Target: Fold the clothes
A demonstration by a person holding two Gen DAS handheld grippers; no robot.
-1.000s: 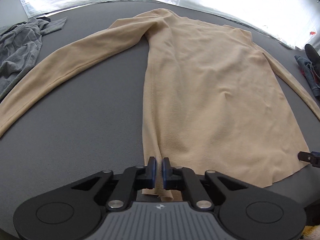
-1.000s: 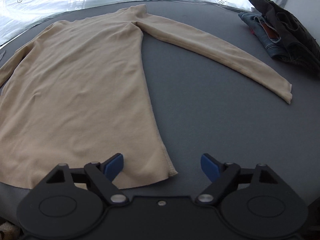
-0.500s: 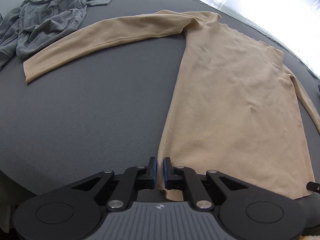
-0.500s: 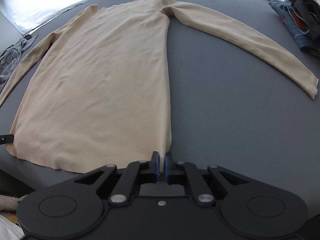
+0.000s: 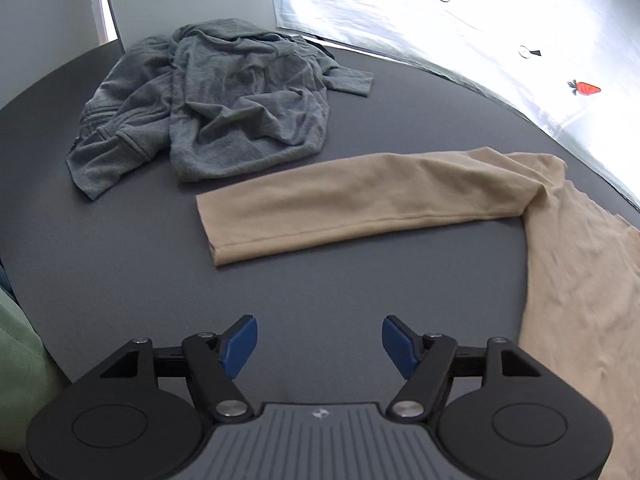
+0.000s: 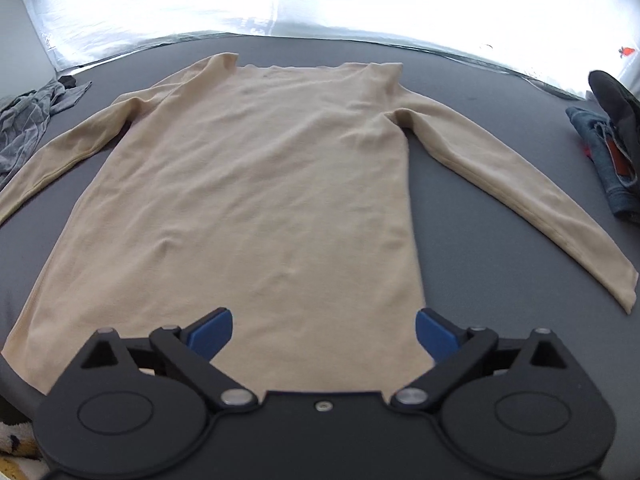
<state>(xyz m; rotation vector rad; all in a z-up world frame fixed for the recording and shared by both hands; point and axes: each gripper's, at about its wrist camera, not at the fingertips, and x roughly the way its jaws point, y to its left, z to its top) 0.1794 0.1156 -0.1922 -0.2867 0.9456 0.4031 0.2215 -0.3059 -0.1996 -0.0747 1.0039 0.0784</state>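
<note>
The left gripper (image 5: 320, 340) has its jaws wide apart and holds nothing; below it is only the dark grey table (image 5: 120, 248). The right gripper (image 6: 323, 332) is also wide open and empty, above the lower hem of the beige long-sleeved top (image 6: 256, 184). The top lies flat on the table, both sleeves spread outward (the left sleeve (image 5: 360, 200) ends near a crumpled grey garment (image 5: 224, 96)). Folded jeans (image 6: 604, 152) lie beside the right sleeve.
</note>
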